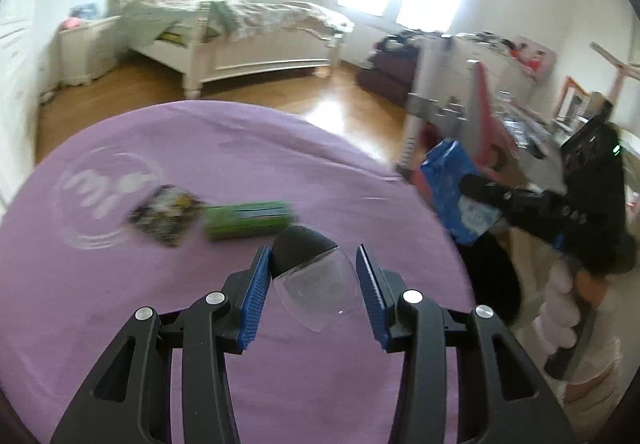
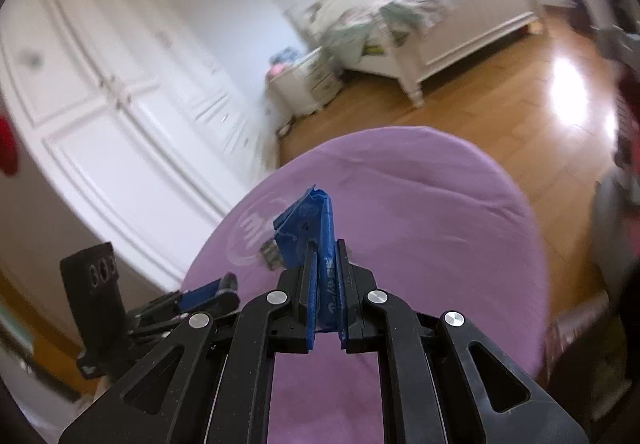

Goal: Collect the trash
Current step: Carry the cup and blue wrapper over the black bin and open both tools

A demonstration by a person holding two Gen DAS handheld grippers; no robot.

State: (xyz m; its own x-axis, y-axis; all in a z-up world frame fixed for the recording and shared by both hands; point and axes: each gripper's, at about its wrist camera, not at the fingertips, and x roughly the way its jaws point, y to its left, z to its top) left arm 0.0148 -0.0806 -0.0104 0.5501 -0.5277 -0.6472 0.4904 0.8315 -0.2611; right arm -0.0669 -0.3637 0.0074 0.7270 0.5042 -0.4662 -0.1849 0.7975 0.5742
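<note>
Left gripper [image 1: 313, 276] jaws grip a clear plastic cup with black lid [image 1: 316, 276] above the purple tabletop [image 1: 120, 304]; right gripper [image 2: 327, 284] jaws pinch a blue wrapper [image 2: 316, 228].

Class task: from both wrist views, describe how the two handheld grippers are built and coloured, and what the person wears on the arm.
Both the left gripper and the right gripper have black plastic linkage arms with triangular cut-outs, silver round pivot pins, and ridged blue pads lining the fingers. Seen from the left, the right gripper shows a small green light. The sleeve beneath it looks pale and fluffy.
</note>
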